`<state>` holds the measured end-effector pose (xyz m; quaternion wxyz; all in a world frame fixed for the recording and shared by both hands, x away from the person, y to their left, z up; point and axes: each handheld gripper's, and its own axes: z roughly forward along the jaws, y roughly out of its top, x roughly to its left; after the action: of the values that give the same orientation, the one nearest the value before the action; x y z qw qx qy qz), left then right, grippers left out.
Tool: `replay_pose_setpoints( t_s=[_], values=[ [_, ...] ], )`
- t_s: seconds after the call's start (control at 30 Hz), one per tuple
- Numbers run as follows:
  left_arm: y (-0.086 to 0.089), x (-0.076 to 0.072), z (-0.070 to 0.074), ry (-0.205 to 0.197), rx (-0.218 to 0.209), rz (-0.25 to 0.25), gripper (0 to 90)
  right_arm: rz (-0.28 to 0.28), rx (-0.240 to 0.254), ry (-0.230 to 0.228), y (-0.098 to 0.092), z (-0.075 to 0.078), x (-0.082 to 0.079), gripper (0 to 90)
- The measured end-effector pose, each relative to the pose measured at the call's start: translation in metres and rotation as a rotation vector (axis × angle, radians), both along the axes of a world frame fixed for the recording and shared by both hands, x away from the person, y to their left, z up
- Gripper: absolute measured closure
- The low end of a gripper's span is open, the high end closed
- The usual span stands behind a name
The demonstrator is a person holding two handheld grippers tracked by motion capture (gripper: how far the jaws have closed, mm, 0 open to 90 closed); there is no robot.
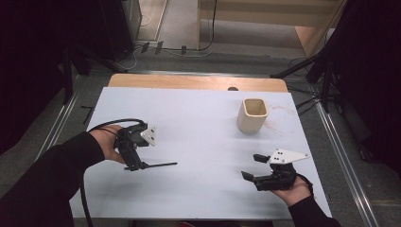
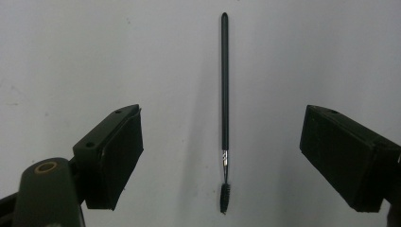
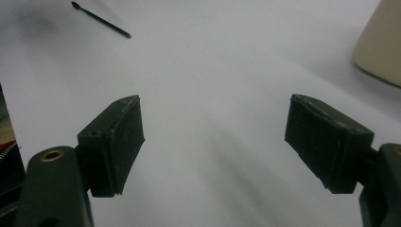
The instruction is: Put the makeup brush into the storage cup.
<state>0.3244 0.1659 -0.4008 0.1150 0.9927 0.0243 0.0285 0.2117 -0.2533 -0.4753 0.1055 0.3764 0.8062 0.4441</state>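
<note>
The left gripper [image 2: 222, 156] hangs wide open over the thin black mascara brush [image 2: 224, 94], which lies flat on the white table [image 1: 198, 123] between its jaws. I think it must drop lower, then pinch. The right gripper [image 3: 215, 142] waits wide open too, with nothing in it. The high view adds the cream cup [image 1: 253, 115] beyond it.

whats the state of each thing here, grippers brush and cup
left gripper: open, jaws wide on either side of the brush, not touching it
right gripper: open, holds nothing, above bare table
mascara brush: lying flat on the table, free, bristle end toward the left gripper
beige cup: upright, open top, looks empty
white table: flat, faint reddish smear beside the cup
</note>
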Motion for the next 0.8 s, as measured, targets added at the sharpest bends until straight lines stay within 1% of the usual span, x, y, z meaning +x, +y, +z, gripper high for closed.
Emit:
replay_pose_setpoints(
  t_s=[0.07, 0.1, 0.2, 0.23, 0.33, 0.43, 0.53, 0.7, 0.73, 0.77, 0.8],
  values=[
    [0.0, 0.001, -0.001, 0.005, -0.005, -0.006, 14.3, -0.003, 0.0, -0.002, 0.0, 0.0, 0.0, 21.5],
    [-0.002, 0.001, -0.006, 0.013, -0.002, 0.002, 14.3, -0.001, 0.001, 0.001, 0.0, 0.0, -0.001, 21.5],
    [-0.004, 0.001, -0.013, 0.02, 0.016, -0.009, 14.3, -0.001, -0.004, -0.001, 0.0, 0.0, 0.0, 21.5],
    [-0.004, 0.0, -0.016, 0.021, 0.013, -0.006, 14.3, -0.002, -0.002, -0.001, 0.001, 0.0, 0.0, 21.5],
    [-0.005, 0.001, -0.02, 0.024, 0.022, -0.01, 14.3, -0.003, -0.007, -0.003, 0.0, 0.0, 0.0, 21.5],
    [-0.005, 0.002, -0.03, 0.034, 0.018, 0.006, 14.4, -0.002, -0.007, -0.002, 0.001, 0.0, 0.0, 21.5],
    [-0.005, 0.003, -0.038, 0.041, 0.029, 0.01, 14.3, 0.0, -0.005, -0.004, 0.001, 0.0, -0.001, 21.5],
    [-0.006, 0.003, -0.047, 0.038, 0.044, 0.017, 14.4, -0.002, -0.014, 0.002, 0.0, 0.0, -0.001, 21.5],
    [-0.006, 0.003, -0.047, 0.038, 0.044, 0.017, 14.3, -0.004, -0.015, 0.001, 0.001, 0.0, -0.001, 21.5],
    [-0.005, 0.004, -0.05, 0.032, 0.064, 0.015, 14.4, -0.002, -0.015, 0.006, 0.001, 0.0, -0.001, 21.5],
    [-0.005, 0.004, -0.05, 0.032, 0.064, 0.015, 14.3, -0.002, -0.015, 0.006, 0.001, 0.0, -0.001, 21.5]
  ],
)
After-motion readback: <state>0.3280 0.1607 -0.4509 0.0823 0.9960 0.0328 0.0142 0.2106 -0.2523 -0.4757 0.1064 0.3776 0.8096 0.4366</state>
